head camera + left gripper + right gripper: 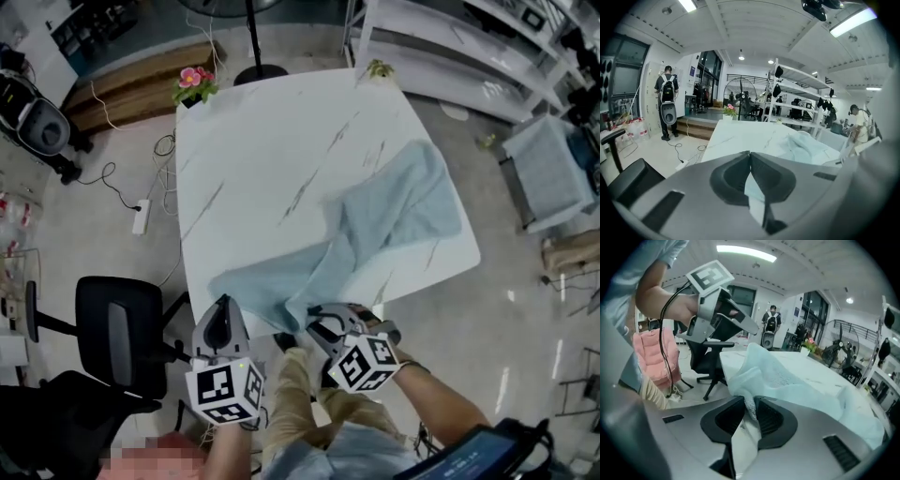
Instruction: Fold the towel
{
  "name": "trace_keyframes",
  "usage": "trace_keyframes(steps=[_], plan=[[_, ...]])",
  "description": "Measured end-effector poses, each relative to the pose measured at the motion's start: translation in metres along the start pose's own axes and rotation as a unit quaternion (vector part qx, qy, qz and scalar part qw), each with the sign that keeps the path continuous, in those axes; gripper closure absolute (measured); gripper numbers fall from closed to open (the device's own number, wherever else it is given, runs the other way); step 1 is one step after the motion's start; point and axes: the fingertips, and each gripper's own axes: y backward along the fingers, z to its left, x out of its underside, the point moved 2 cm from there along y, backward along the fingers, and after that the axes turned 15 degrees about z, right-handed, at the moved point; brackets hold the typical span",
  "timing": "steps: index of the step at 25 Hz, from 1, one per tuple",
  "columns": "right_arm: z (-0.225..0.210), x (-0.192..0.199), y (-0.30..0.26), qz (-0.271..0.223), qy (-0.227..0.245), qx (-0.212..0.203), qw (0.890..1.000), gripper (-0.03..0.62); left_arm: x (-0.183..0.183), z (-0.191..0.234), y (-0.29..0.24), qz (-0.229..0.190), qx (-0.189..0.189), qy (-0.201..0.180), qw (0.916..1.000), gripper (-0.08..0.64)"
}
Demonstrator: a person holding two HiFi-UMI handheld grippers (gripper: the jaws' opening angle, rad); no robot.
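At the near edge of the white marbled table [262, 159], two grippers are pinching one towel [394, 211]. The cube on each gripper [225, 392] is showing black-and-white square markers, patterns rather than letters.

The towel is pale blue, with a looped terry surface showing in the right gripper view. It is lying slantwise, from the near edge up toward the table's right side. Its far part is lying broad and rumpled there, while the near part is bunching into folds toward the grippers.

The left gripper [223, 302] is pressing its jaws fully together at the tips, with a thin strip of towel caught between them at the near left corner. The right gripper [317, 321], just beside it, is holding its jaws a little apart, clamping a thicker fold of the cloth.

One pot of pink flowers [193, 82] is standing at the far left corner, and one small green plant [379, 67] at the far right. One black chair [117, 328] is sitting on the floor to the left.
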Motion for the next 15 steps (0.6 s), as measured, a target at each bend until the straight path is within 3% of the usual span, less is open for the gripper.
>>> trace_keyframes(steps=[6,12,15], plan=[[-0.005,-0.023,0.044,-0.044,0.012,-0.069,0.997,0.451,0.003,-0.012,0.013,-0.008,-0.005,0.0,1.0,0.552],[-0.046,-0.071,0.085,-0.111,0.002,-0.102,0.989,0.462,-0.019,-0.01,0.023,-0.031,-0.012,0.005,0.9994,0.551],[-0.049,-0.08,0.078,-0.088,-0.008,-0.119,0.989,0.482,-0.022,-0.005,0.024,-0.033,-0.016,0.008,0.9993,0.551]])
